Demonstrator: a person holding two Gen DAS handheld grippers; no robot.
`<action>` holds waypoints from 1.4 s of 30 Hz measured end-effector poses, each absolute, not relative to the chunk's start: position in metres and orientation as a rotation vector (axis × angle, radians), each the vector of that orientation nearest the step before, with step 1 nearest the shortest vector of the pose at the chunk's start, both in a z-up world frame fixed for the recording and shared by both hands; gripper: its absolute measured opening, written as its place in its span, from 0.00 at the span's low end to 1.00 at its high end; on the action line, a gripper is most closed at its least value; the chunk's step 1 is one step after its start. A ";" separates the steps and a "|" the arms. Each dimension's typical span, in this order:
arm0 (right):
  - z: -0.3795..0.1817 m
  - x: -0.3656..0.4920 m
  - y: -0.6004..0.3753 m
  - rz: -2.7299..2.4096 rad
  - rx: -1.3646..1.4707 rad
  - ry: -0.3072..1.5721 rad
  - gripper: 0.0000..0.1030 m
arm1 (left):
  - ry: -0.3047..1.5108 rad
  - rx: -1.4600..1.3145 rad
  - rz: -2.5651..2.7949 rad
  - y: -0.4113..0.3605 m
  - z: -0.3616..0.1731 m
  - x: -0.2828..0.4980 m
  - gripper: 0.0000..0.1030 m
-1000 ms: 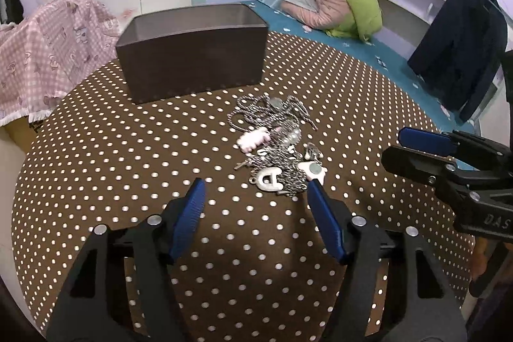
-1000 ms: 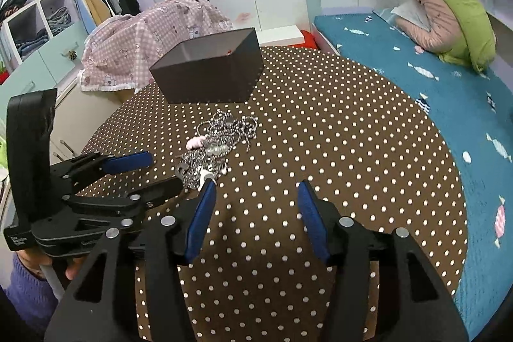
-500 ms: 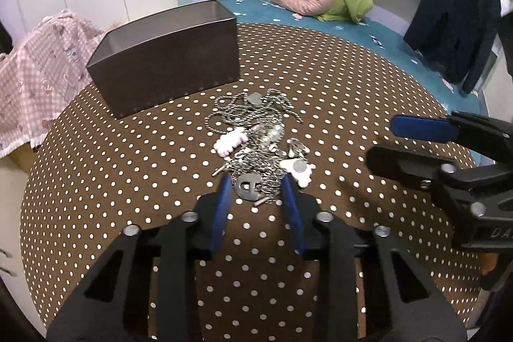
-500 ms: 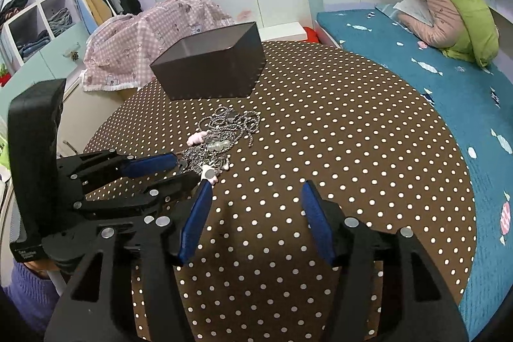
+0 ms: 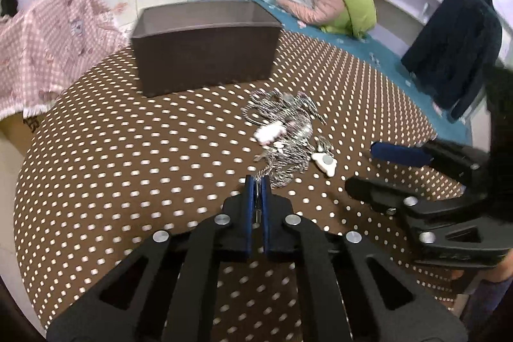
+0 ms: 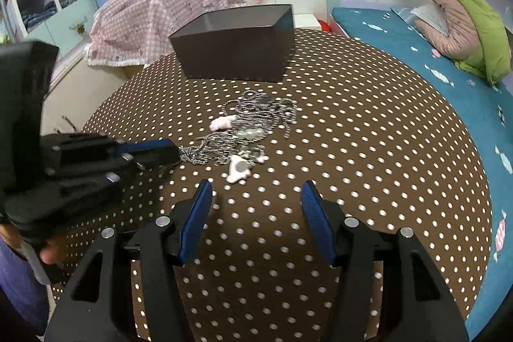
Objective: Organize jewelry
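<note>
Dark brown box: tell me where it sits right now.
The dark brown box stands at the far side of the polka-dot table, just beyond the tangled jewelry pile, in front of the pink checked cloth.

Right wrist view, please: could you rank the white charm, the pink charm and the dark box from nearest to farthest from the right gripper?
From the right gripper:
1. White charm, just ahead of the open jaws, at the near edge of the jewelry pile.
2. Pink charm, further back, on the pile's left side.
3. Dark box, farthest, behind the pile on the polka-dot table.
</note>
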State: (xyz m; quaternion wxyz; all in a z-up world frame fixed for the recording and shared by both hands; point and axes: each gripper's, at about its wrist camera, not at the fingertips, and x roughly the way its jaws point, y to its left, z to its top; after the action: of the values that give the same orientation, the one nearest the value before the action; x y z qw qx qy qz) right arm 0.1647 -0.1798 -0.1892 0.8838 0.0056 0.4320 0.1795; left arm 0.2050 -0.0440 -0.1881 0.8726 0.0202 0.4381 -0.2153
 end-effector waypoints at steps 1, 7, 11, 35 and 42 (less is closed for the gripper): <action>-0.190 0.165 -0.176 0.373 -0.003 0.899 0.54 | 0.904 0.023 -0.449 -0.036 -0.182 0.203 0.04; -0.191 0.170 -0.155 0.360 -0.079 0.886 0.40 | 0.844 -0.053 -0.430 0.005 -0.151 0.198 0.04; -0.198 0.177 -0.147 0.342 -0.117 0.906 0.29 | 0.808 -0.073 -0.434 0.022 -0.131 0.193 0.04; -0.079 0.203 -0.179 0.462 0.085 0.688 0.14 | 0.551 0.020 -0.521 -0.001 0.026 0.233 0.04; -0.063 0.238 -0.168 0.508 0.111 0.673 0.15 | 0.538 0.045 -0.505 -0.010 0.047 0.270 0.04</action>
State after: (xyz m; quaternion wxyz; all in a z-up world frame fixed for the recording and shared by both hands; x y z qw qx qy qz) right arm 0.2376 -0.1682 -0.0635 0.9110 0.0536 0.3263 0.2465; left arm 0.2699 -0.0095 0.0468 0.9325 0.0219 0.2628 -0.2468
